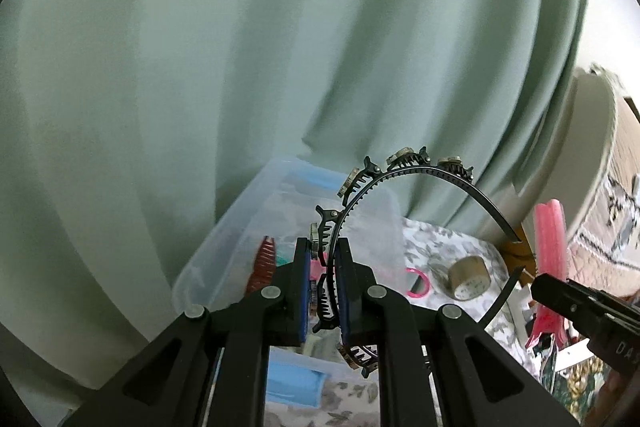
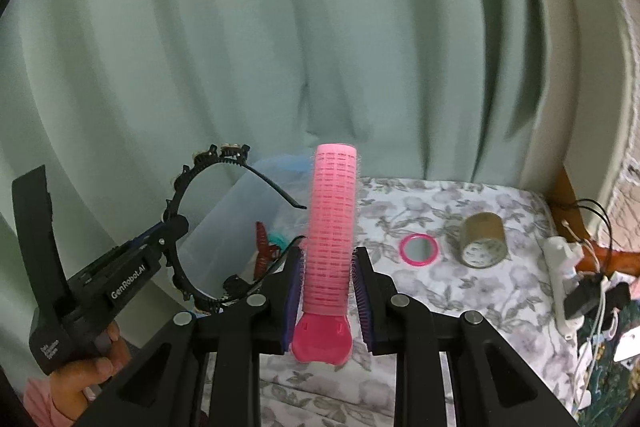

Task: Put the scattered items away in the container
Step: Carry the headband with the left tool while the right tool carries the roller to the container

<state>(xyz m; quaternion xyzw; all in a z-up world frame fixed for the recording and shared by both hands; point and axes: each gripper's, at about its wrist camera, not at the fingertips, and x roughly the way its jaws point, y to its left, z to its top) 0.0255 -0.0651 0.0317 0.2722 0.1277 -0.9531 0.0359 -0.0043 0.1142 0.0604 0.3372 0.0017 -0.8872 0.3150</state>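
Holding red-brown toothed clip (image 2: 262,245) and teal piece (image 2: 277,240): clear plastic bin (image 2: 224,215). Left gripper (image 1: 323,279) clamping black toothed headband (image 1: 404,179); right gripper (image 2: 327,301) clamping pink hair roller (image 2: 332,223).

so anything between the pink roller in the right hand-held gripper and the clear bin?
Partly. The left hand-held gripper holds a black headband up in front of the clear plastic bin, and its free tip reaches nearly to the pink hair roller. The bin has no lid on; nothing else visible blocks it.
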